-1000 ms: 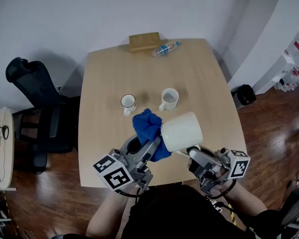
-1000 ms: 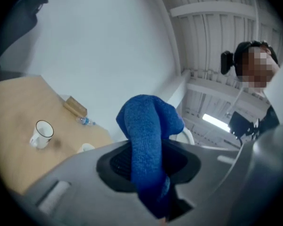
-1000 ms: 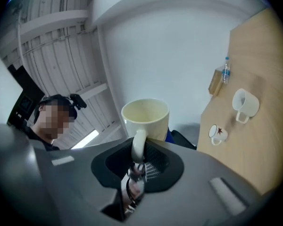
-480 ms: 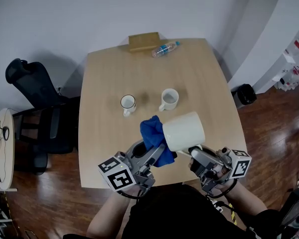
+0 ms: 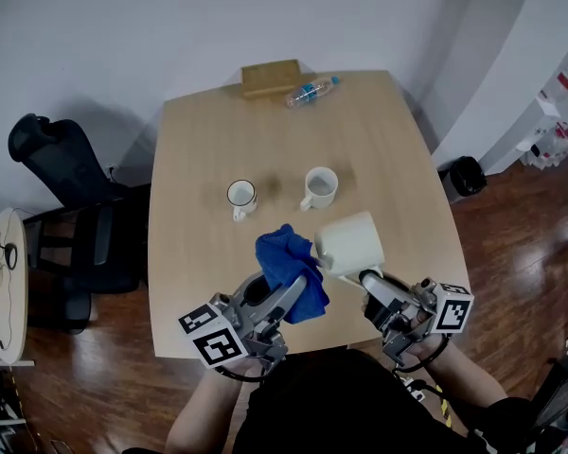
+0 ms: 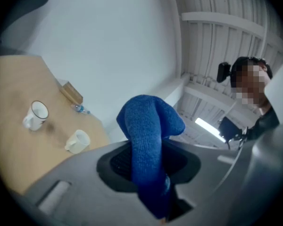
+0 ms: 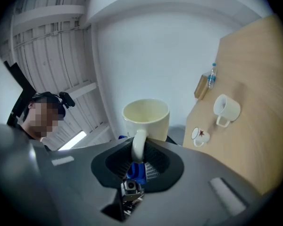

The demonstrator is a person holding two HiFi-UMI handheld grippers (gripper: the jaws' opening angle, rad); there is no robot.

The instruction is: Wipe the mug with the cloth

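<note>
The left gripper [image 5: 284, 297] is clamping its jaws on the blue cloth [image 5: 288, 267], which is bunching up above them, over the table's [image 5: 398, 159] near edge. Beside it, the right gripper [image 5: 368, 281] is pinching the handle [image 7: 138, 145] of the large cream mug [image 5: 348, 242] between nearly closed jaws. It is holding the mug tipped in the air, above the table's near right part. The cloth's right side is lying against the mug's left end, though from the head view it is hard to be sure they are actually touching. Further in, around the table's middle, a small dark-rimmed mug [image 5: 241, 195] and a small white mug [image 5: 320, 187] are standing apart from each other. At the far edge, a water bottle [image 5: 308, 93] is lying on its side just beside a wooden block [image 5: 271, 77].
</note>
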